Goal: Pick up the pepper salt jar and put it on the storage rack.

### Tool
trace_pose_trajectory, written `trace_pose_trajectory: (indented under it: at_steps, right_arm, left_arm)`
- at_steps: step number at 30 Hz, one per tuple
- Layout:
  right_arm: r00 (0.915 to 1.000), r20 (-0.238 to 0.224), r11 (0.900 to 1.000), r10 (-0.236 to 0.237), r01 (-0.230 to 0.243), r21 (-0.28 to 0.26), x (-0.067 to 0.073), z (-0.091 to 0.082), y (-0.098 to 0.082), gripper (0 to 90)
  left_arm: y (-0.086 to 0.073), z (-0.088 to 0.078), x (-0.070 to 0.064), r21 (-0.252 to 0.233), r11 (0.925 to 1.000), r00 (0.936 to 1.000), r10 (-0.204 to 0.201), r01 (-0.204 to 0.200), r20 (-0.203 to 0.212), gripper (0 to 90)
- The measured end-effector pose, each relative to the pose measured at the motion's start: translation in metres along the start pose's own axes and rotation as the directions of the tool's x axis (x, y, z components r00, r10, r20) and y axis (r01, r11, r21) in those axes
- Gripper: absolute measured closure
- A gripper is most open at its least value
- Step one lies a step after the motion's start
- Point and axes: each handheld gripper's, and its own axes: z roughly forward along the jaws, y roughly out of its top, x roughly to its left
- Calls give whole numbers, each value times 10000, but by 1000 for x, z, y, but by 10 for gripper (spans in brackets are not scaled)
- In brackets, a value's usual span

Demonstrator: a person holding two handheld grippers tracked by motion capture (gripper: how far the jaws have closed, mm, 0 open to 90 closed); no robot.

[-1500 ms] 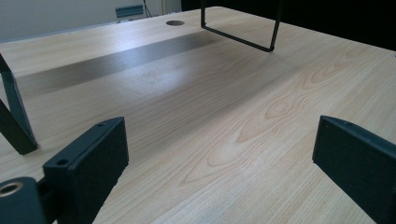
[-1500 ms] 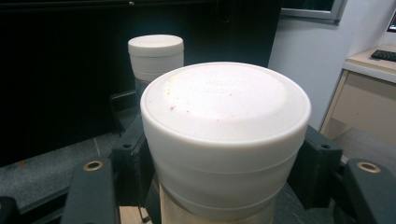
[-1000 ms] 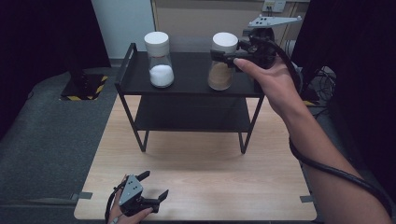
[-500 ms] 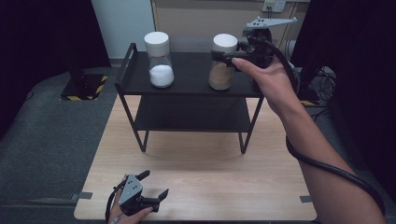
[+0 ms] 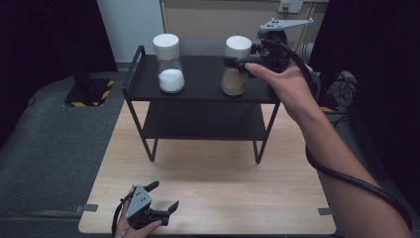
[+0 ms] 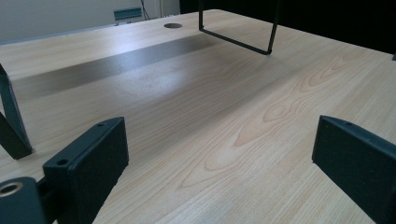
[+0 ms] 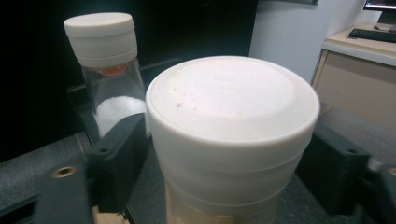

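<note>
A black two-level rack [image 5: 198,91] stands at the back of the wooden table [image 5: 213,178]. Two white-lidded glass jars sit on its top shelf: one with white powder [image 5: 170,69] on the left, one with brown powder [image 5: 235,79] on the right. My right gripper [image 5: 236,59] reaches in from the right at the brown jar's lid. In the right gripper view its jaws have just been opening and flank the lid [image 7: 231,116] without pressing it; the white-powder jar [image 7: 109,70] stands behind. My left gripper [image 5: 165,194] rests open near the table's front edge, with bare wood between its jaws [image 6: 219,158].
The rack's lower shelf [image 5: 198,121] holds nothing. Its thin legs [image 6: 233,39] stand on the table ahead of the left gripper. The right gripper's cable [image 5: 356,181] trails along the forearm. Dark grey floor lies to the left of the table.
The right gripper's jaws have spread a little around the brown jar's lid. Both hands and both jars stay where they were.
</note>
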Motion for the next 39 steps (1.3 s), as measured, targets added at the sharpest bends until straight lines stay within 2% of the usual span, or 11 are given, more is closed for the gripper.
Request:
trace_pose_trajectory:
  at_steps: [3, 10, 14, 16, 20, 23, 27, 33, 35, 36, 39]
  right_arm:
    - [9996, 267, 9999, -60, 57, 110, 5, -5, 1, 113]
    - [9987, 455, 9996, -220, 210, 207, 12, -28, -5, 80]
    - [9988, 459, 9998, -185, 183, 59, 14, -44, -13, 65]
    - [9995, 284, 9999, -108, 110, -56, 14, -52, -18, 67]
    - [9995, 169, 9996, -282, 283, -62, 20, -65, -27, 58]
    - [9995, 105, 9985, -295, 300, -450, 24, -76, -38, 55]
    - [9983, -184, 9937, -556, 535, -989, 30, -86, -54, 52]
    - [9936, -417, 9783, -1052, 959, -1838, 36, -89, -89, 45]
    - [9931, -591, 9737, -1015, 870, -2105, 38, -89, -103, 50]
    - [9931, -591, 9737, -1015, 870, -2105, 38, -89, -103, 50]
    - [9915, -649, 9659, -1125, 938, -2412, 44, -90, -128, 47]
  left_arm:
    - [0, 0, 0, 0, 10000, 10000, 10, -10, -13, 29]
    - [0, -1, -1, -57, 10000, 9999, 53, -54, -114, 29]
    - [1, -1, -3, -35, 10000, 9999, 82, -82, -74, 28]
    - [1, -2, -4, -55, 9999, 9999, 118, -119, -93, 28]
    - [1, -4, -5, -167, 9998, 9999, 46, -48, -161, 28]
    - [1, -5, -5, -202, 9998, 9998, 57, -61, -199, 28]
    - [-1, -5, -5, -306, 9995, 9997, -24, 17, -234, 29]
    - [-2, -4, -5, -275, 9996, 9998, -58, 53, -196, 28]
    - [-3, -4, -5, -319, 9994, 9998, -163, 159, -144, 28]
    - [-3, -4, -5, -319, 9994, 9998, -163, 159, -144, 28]
    - [-3, -4, -5, -379, 9991, 9998, -201, 197, -92, 28]
